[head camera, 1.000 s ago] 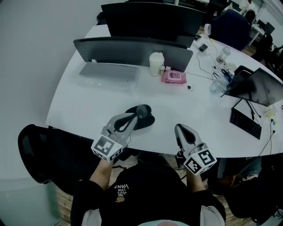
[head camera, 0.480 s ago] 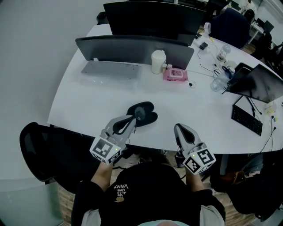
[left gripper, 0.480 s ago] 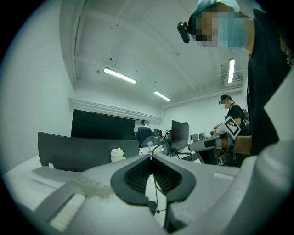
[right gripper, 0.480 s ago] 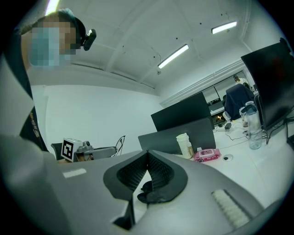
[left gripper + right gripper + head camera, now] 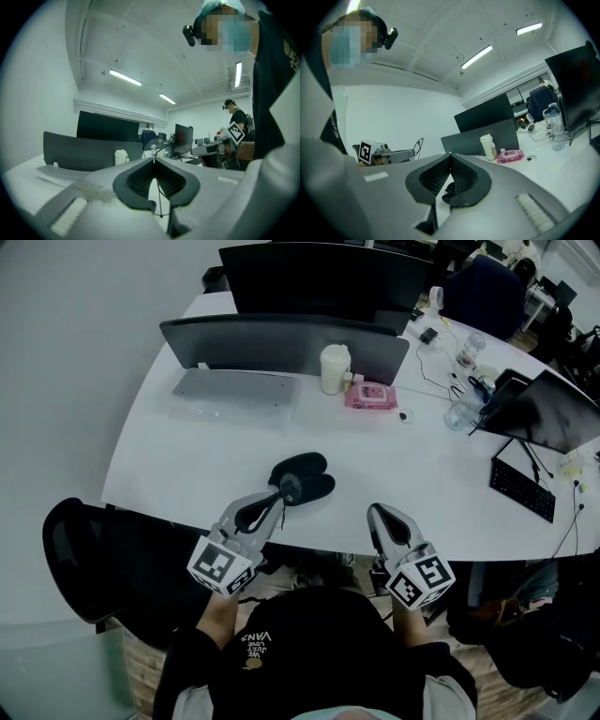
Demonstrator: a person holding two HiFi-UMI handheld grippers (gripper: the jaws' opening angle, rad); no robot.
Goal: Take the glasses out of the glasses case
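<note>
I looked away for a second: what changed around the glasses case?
The left hand-held gripper drew back toward the person. Its tip went from over the glasses case to the case's near edge, with its jaws together. The case and the right hand-held gripper stayed put.

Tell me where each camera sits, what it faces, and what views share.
Head view: on the head, steeply down at the white table; left gripper, right gripper, forearms show.
Left gripper view: on that gripper, along its shut jaws toward dark monitors; torso at right.
Right gripper view: on that gripper, along its shut jaws; shoulder at left.
Shared: white lidded cup in all three.
</note>
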